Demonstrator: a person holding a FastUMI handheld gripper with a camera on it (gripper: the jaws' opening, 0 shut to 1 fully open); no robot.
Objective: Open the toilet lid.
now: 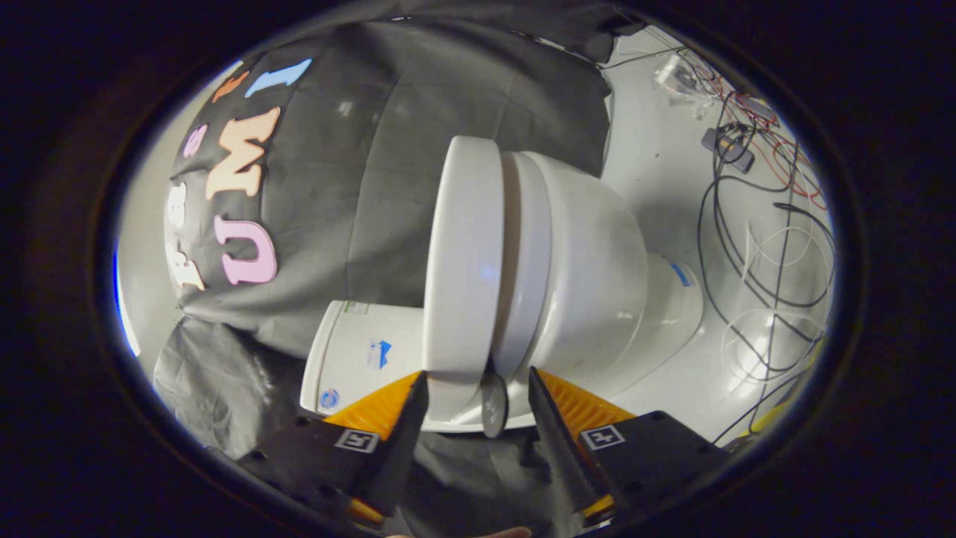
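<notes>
Gripper (478, 385) is rolled on its side, so the toilet (590, 276) appears turned sideways ahead of it. The two fingers are spread apart, released, with the hinge end of the toilet lid (463, 261) in the gap just beyond the tips. One fingertip sits at or very near the lid's edge; can't tell if it touches. The other finger stands apart from the lid, closer to the bowl side. Neither finger presses anything.

The lid is down, closed on the seat (526, 261): one smooth, glossy white oval slab w/ rounded rim, flush against a second thinner white ring, the seat. Below that, one rounded glossy bowl narrowing to a pedestal base (672, 299) on the white floor (657, 164). One round dark hinge cap (494, 403) shows at the lid's end, between the fingers. One white boxy tank (358, 359) w/ small stickers stands behind the lid, against the wrinkled black cloth wall (418, 127).

Several thin cables (754, 246), black, white and red, lie looped on the floor beyond the base, near a small dark device (728, 146).
</notes>
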